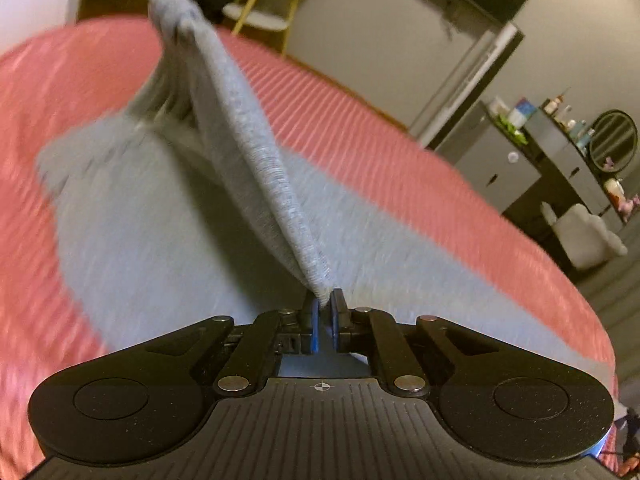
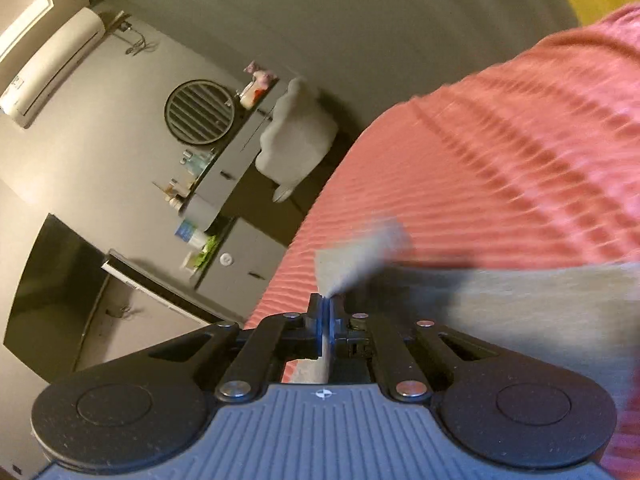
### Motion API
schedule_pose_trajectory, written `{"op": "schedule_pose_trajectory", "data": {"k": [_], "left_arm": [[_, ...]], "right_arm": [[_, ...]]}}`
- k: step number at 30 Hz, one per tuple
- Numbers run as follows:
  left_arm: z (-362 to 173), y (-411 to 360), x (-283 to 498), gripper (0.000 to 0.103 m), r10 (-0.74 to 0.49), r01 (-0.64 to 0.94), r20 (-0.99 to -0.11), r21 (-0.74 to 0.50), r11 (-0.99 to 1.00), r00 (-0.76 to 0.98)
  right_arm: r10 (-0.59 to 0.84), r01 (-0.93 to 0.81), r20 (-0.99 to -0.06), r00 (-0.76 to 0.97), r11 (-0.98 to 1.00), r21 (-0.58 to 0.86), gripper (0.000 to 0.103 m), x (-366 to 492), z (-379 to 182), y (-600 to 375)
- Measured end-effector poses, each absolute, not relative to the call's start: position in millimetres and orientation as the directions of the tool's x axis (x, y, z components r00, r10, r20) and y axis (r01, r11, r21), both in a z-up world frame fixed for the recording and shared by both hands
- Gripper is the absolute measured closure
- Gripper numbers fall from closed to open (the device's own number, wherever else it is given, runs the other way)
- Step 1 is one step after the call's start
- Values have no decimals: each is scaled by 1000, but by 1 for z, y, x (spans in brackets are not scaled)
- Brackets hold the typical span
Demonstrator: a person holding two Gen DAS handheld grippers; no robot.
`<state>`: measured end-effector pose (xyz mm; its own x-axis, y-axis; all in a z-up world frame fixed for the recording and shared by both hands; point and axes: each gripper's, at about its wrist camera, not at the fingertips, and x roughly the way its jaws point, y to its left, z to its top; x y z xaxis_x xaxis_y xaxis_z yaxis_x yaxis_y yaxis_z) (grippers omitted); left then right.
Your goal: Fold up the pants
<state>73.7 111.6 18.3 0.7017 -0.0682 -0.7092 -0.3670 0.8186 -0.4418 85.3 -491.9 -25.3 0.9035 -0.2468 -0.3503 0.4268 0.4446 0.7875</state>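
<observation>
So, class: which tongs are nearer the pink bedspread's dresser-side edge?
Right. The right tongs, shut on the grey pants, sit just beside that edge of the pink bedspread; the left tongs grip the pants further in from it.

Open bedspread on both sides

I see bare pink bedspread [image 1: 400, 128] around the grey pants [image 1: 168, 240]; their raised fold [image 1: 256, 148] blocks crossing ahead of my left gripper [image 1: 325, 300].

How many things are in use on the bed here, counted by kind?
Grey pants: 1
Pink bedspread: 1
Grippers: 2, the left gripper and the right gripper, both shut on the pants
Total: 4
</observation>
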Motion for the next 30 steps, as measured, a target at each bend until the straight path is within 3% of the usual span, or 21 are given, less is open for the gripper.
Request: {"op": "schedule_pose_trajectory", "data": {"k": [4, 5, 7, 8, 9, 11, 13, 15, 24, 26, 28, 30], "left_arm": [[-7, 116, 53, 99, -41, -404, -747, -403, 821, 663], [-10, 121, 53, 93, -31, -420, -754, -399, 815, 656], [-12, 137, 56, 69, -31, -469, -749, -447, 762, 662], [-11, 146, 57, 48, -30, -484, -732, -480, 731, 681], [-10, 152, 58, 38, -19, -493, -716, -500, 712, 698], [-13, 160, 67, 30, -2, -506, -708, -507, 698, 707], [-19, 167, 67, 30, -10, -515, -720, -506, 692, 694], [-28, 169, 75, 32, -28, -515, -726, -514, 686, 687], [-49, 198, 92, 34, -45, -546, -685, -617, 568, 727], [-52, 205, 90, 39, -45, -552, -679, -633, 543, 733], [-52, 209, 89, 46, -46, -548, -671, -641, 538, 740], [-52, 212, 88, 62, -43, -541, -664, -644, 542, 747]], "right_arm": [[-290, 554, -476, 830, 517, 652, 100, 50, -41, -485], [-281, 583, -518, 808, 509, 633, 97, 45, -50, -488], [-200, 594, -572, 795, 440, 673, 96, 41, -66, -496], [-137, 571, -569, 811, 399, 718, 93, 41, -75, -500], [-83, 548, -562, 823, 380, 745, 89, 42, -81, -502], [-6, 514, -552, 834, 371, 773, 60, 49, -89, -501], [21, 497, -550, 835, 400, 770, 54, 57, -93, -497], [16, 514, -570, 821, 413, 752, 55, 65, -98, -496], [75, 440, -494, 866, 354, 825, 57, 103, -115, -511], [68, 439, -490, 869, 351, 827, 79, 104, -116, -509], [72, 441, -494, 867, 351, 826, 87, 106, -118, -509], [67, 431, -479, 875, 345, 834, 87, 104, -121, -509]]}}
